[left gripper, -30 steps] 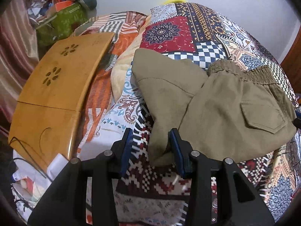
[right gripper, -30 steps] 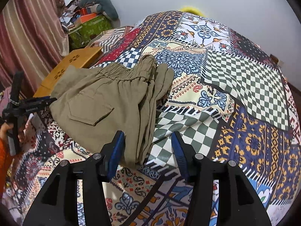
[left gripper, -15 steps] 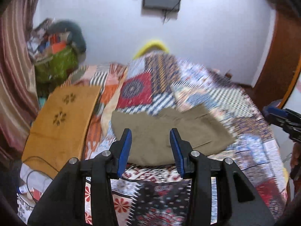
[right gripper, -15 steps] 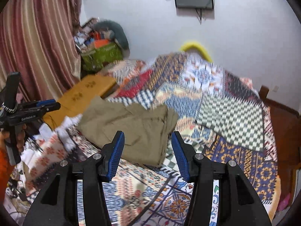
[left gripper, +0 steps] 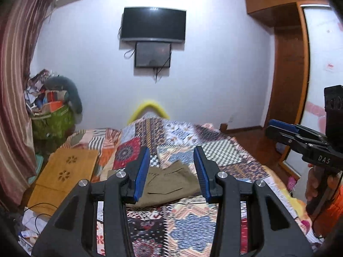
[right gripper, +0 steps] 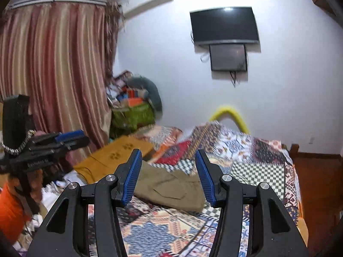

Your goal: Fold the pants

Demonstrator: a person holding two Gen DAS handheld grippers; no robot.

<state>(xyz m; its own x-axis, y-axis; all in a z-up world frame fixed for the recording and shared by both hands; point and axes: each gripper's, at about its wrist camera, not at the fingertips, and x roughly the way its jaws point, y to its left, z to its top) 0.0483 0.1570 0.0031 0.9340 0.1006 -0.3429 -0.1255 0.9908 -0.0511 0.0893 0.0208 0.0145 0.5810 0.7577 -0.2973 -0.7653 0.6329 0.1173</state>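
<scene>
1. Now holding left gripper (left gripper: 171, 171) spread wide, gripping nothing.
2. Holding right gripper (right gripper: 169, 175) spread too, equally empty.
3. Leaving folded pants (left gripper: 167, 184) lying on quilt (left gripper: 193, 224), at twelve o'clock beyond both tools.

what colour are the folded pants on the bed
Olive-khaki: the folded cotton pants lie on the patchwork bedspread, clearest in the right wrist view.

Left tool (left gripper: 171, 171) hides the pants' (left gripper: 169, 184) left edge; quilt (left gripper: 193, 224) blurred.
</scene>
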